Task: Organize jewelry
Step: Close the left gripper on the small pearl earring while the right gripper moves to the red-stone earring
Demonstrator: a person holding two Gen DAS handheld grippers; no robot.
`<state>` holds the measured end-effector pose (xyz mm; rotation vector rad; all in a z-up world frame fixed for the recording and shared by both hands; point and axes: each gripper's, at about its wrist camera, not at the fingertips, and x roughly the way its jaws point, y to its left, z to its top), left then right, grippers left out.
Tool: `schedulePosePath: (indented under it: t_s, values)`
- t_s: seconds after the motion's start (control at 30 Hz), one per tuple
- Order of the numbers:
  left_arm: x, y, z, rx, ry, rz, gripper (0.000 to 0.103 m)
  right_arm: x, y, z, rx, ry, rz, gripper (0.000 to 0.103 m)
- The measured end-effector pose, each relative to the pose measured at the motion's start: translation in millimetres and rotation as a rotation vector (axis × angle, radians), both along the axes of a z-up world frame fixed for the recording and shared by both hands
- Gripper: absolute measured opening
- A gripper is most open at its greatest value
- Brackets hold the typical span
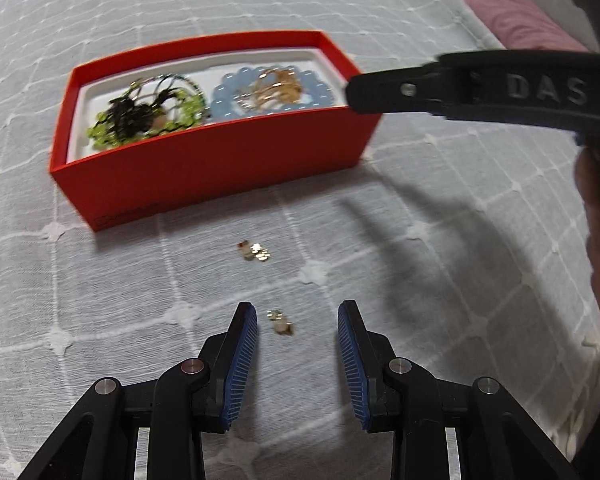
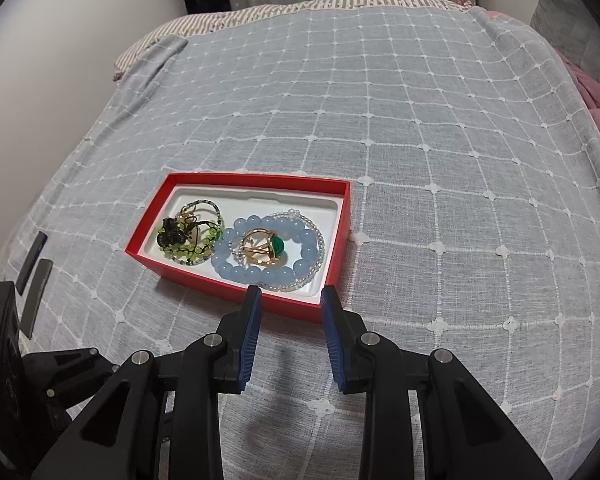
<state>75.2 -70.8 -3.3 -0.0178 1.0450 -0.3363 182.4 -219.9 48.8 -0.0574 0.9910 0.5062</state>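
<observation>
The red box [image 2: 236,292] is sitting on the bed [image 2: 420,160], its long axis running left to right across the right wrist view and slanting a little, the right end nearer the camera. Working from its left side, the green and black beaded pieces [image 2: 188,236] are already lying tangled in the left half of the white tray; to their right the pale blue bead bracelet [image 2: 230,268] is circling a gold ring with a green stone [image 2: 266,250], with a thin string of small clear beads [image 2: 318,248] along the right edge. So most of the jewelry appears to be stowed.

Two small gold pieces are still lying loose on the bed in front of the box: a far gold piece [image 1: 256,251] near the box's front wall, and a near gold piece [image 1: 281,322], too small to name, pointing roughly from upper left to lower right.

The left tongs [image 1: 297,322] are hanging moderately open and empty, with the near piece between the tips but untouched. The right tongs [image 2: 288,300] are hovering just over the box's near right wall, parted and holding nothing.
</observation>
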Motion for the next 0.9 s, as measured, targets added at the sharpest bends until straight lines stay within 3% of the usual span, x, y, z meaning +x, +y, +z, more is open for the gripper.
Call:
schedulePosePath:
  t_s: [0.33,0.37,0.43,0.5,0.7,0.9]
  values:
    - [0.9,-12.0,-11.3,0.068,0.005,-0.008,0.036,-2.6,1.7,2.5,0.020,0.004,0.013,0.032]
    - [0.4,-12.7,-11.8,0.075,-0.002,-0.005,0.034,-2.4,1.4,2.5,0.028,0.009,0.013,0.032]
    - [2.5,-14.2,-15.8,0.104,-0.012,0.003,0.014,-2.7,1.7,2.6,0.026,0.008,0.012,0.032]
    - [3.9,-11.7,-16.1,0.107,-0.015,0.008,0.007,-3.1,2.3,2.0,0.026,0.011,0.017,0.032]
    - [6.8,3.4,-6.4,0.076,-0.017,0.033,0.007,-6.1,7.2,-2.6,0.011,0.019,0.054,0.032]
    - [13.7,46.9,17.4,0.033,-0.063,0.163,0.007,-17.9,27.2,-13.2,-0.032,0.019,0.177,0.032]
